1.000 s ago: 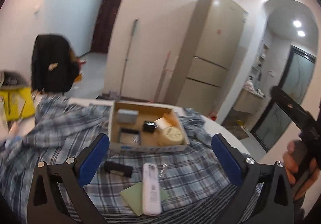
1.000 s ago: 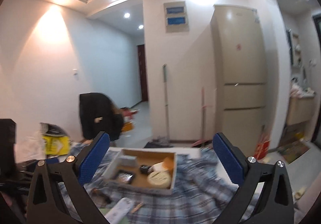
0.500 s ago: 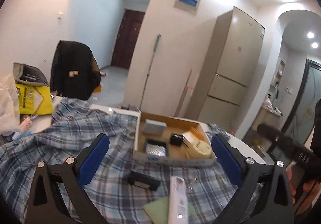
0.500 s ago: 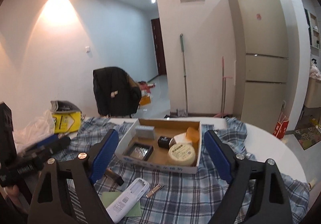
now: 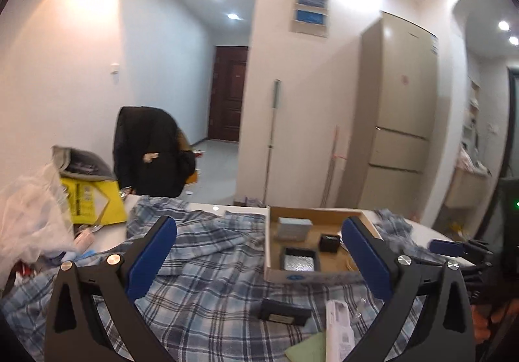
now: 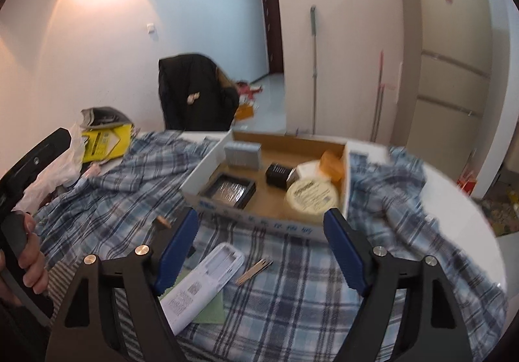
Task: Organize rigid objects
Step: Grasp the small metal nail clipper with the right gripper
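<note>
Hovering above plaid cloth (image 6: 292, 290), right gripper (image 6: 261, 250) spread wide, holding nothing. Left gripper (image 5: 259, 260) likewise agape, empty. White remote (image 6: 202, 284) lies on green sheet (image 6: 211, 310), near side of cardboard box (image 6: 259, 219). Box holds round cream tin (image 6: 312, 196), black tray (image 6: 228, 188), small black cube (image 6: 278, 174), grey box (image 6: 242, 154). Black bar (image 5: 285, 313) on cloth beside remote.
</note>
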`<state>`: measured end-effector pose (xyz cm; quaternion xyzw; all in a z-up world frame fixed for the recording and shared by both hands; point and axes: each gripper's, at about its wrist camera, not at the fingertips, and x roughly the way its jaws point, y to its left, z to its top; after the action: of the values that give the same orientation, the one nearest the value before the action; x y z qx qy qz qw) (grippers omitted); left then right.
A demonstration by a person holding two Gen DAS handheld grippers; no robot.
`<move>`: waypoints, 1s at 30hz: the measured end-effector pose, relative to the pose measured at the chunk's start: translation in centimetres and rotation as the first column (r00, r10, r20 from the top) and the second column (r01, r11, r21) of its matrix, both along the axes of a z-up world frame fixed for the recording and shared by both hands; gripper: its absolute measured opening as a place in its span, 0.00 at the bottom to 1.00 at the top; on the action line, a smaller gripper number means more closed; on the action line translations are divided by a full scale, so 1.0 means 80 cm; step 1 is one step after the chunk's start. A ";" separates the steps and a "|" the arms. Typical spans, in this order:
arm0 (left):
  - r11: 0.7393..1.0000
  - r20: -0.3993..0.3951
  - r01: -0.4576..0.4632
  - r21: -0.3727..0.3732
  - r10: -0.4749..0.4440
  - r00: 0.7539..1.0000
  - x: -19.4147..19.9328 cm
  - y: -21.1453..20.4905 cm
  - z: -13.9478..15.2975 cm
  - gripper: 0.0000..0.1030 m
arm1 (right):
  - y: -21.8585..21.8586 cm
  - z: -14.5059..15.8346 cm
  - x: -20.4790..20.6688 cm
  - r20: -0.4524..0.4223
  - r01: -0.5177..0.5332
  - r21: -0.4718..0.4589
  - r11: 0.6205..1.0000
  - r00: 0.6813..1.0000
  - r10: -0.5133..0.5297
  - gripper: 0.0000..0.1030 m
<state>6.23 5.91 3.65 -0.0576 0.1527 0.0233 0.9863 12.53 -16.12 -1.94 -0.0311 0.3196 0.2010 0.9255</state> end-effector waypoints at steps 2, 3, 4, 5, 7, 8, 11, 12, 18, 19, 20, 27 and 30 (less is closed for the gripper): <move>1.000 0.004 -0.022 0.020 0.022 1.000 -0.001 -0.007 -0.001 1.00 | 0.001 -0.015 0.011 -0.071 -0.010 0.010 1.000 0.997 0.011 0.77; 0.999 0.015 -0.024 0.023 0.024 1.000 -0.002 -0.008 -0.003 1.00 | 0.001 -0.022 0.016 -0.104 -0.012 0.012 1.000 0.995 0.013 0.75; 1.000 0.020 -0.017 0.022 0.016 1.000 -0.003 -0.009 -0.005 1.00 | 0.002 -0.031 0.021 -0.136 -0.017 0.009 1.000 0.990 0.019 0.72; 1.000 0.019 -0.005 0.021 0.004 1.000 -0.002 -0.010 -0.007 1.00 | 0.003 -0.040 0.027 -0.170 -0.020 0.006 1.000 0.985 0.020 0.68; 1.000 -0.005 0.024 0.016 -0.024 1.000 0.007 -0.011 -0.017 1.00 | 0.002 -0.063 0.042 -0.267 -0.026 0.017 1.000 0.963 0.030 0.64; 1.000 -0.024 0.030 0.010 -0.029 0.999 0.013 -0.011 -0.022 1.00 | 0.003 -0.075 0.050 -0.325 -0.036 0.028 0.999 0.945 0.043 0.64; 0.999 -0.106 -0.036 0.031 0.039 0.994 0.034 -0.007 -0.039 1.00 | 0.000 -0.106 0.073 -0.475 -0.013 0.050 0.999 0.879 0.035 0.48; 0.997 -0.124 -0.063 0.035 0.067 0.990 0.039 -0.003 -0.042 1.00 | -0.002 -0.110 0.078 -0.502 0.007 0.044 0.999 0.865 0.016 0.47; 0.998 -0.125 -0.039 -0.055 0.032 0.992 0.038 0.017 -0.053 1.00 | 0.006 -0.105 0.093 -0.480 0.055 -0.100 0.993 0.872 -0.096 0.43; 0.998 -0.115 -0.041 -0.041 0.036 0.993 0.038 0.014 -0.054 1.00 | 0.009 -0.105 0.095 -0.484 0.056 -0.111 0.992 0.869 -0.103 0.39; 0.999 -0.098 -0.047 -0.022 0.044 0.994 0.037 0.011 -0.056 1.00 | 0.013 -0.106 0.096 -0.495 0.052 -0.125 0.991 0.862 -0.108 0.31; 0.999 -0.134 -0.034 -0.018 0.032 0.990 0.045 0.007 -0.068 1.00 | 0.043 -0.119 0.093 -0.536 0.037 -0.117 0.992 0.839 -0.094 0.30; 0.999 -0.149 -0.028 -0.046 0.021 0.989 0.047 0.012 -0.070 1.00 | 0.048 -0.121 0.095 -0.533 0.046 -0.125 0.991 0.839 -0.107 0.26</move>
<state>9.97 6.83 -1.98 -0.0811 0.2256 0.0358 0.9702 20.11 -12.29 -11.61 -0.0101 0.5779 0.1471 0.8027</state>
